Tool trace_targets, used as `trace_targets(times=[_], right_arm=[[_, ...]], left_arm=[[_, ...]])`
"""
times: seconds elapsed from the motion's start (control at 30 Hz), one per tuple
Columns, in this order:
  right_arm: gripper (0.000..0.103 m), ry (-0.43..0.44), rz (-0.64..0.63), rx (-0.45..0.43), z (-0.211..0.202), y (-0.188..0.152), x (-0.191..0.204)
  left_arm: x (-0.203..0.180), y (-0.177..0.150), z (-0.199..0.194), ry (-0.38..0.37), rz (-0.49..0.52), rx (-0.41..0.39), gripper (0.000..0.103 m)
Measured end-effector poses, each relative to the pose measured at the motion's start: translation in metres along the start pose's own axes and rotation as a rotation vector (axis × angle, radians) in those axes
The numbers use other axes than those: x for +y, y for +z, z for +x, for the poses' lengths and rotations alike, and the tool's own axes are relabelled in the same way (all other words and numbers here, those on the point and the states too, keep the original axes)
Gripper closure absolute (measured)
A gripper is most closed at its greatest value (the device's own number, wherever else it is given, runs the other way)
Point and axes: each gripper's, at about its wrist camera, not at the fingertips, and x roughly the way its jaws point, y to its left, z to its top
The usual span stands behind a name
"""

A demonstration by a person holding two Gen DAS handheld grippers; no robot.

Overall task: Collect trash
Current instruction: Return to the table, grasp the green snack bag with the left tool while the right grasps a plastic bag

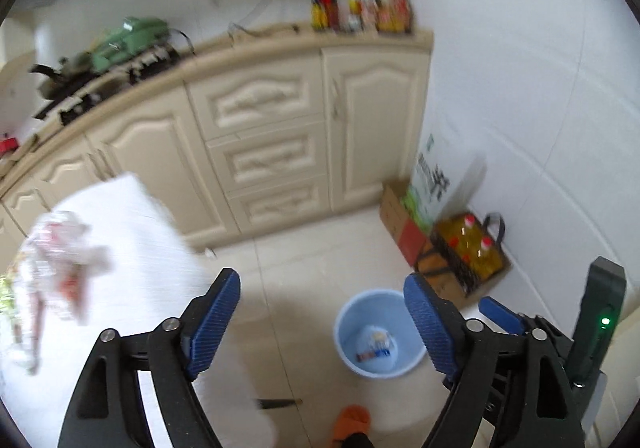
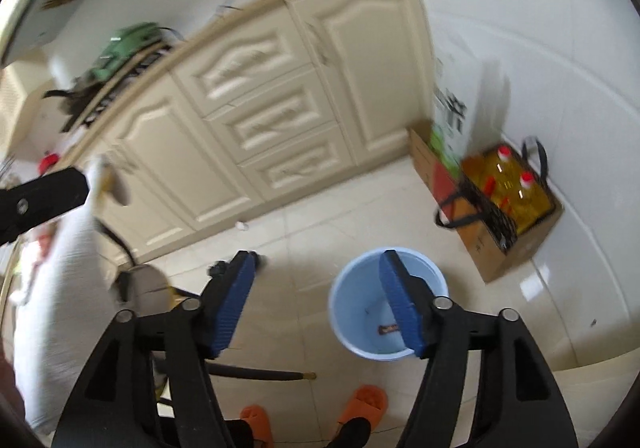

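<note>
A light blue bin (image 1: 352, 328) stands on the tiled floor, with a white packet and a small wrapper (image 1: 376, 348) lying in it. My left gripper (image 1: 320, 288) hangs above the floor left of the bin, open, nothing between its blue pads. Crumpled clear and red wrappers (image 1: 60, 256) lie blurred on the white table (image 1: 140, 232) at the left. In the right wrist view my right gripper (image 2: 318, 260) is open and empty above the bin (image 2: 356, 308), where a dark wrapper (image 2: 387, 328) shows. One right fingertip overlaps the bin's rim in the picture.
Cream cabinets (image 1: 260, 136) run along the back, their counter bearing bottles (image 1: 360, 4). A cardboard box of oil bottles (image 2: 508, 200) and a white carton (image 2: 456, 112) fill the right corner. A person's orange slippers (image 2: 360, 404) and a dark stick (image 2: 260, 373) are on the floor.
</note>
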Motion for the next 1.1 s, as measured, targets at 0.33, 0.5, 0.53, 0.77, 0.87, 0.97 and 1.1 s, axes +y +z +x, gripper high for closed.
trace_targets(times=[0.33,0.5,0.53,0.77,0.87,0.97,1.1], right_arm=[[0.009,0.136,-0.262,-0.087,-0.068,0.014,0.165],[0.006,0.169,-0.350,-0.077,-0.060,0.014,0.225],[0.006,0.175,-0.372,-0.071,-0.056,0.013,0.239],[0.005,0.211,-0.469,-0.005,-0.012,0.008,0.305],[0.005,0.222,-0.498,0.017,0.008,0.007,0.328],[0.005,0.223,-0.512,0.034,0.029,0.010,0.345],[0.005,0.230,-0.519,0.063,0.055,0.015,0.364]], left_arm=[[0.133,-0.062,-0.122,0.163,-0.091,-0.167,0.007],[0.212,-0.098,-0.114,0.260,-0.192,-0.134,0.007],[0.228,-0.105,-0.110,0.280,-0.211,-0.118,0.007],[0.335,-0.156,-0.074,0.314,-0.408,0.036,0.007],[0.371,-0.176,-0.073,0.318,-0.504,0.050,0.007],[0.399,-0.186,-0.077,0.315,-0.573,0.035,0.007],[0.422,-0.185,-0.066,0.303,-0.599,0.043,0.007]])
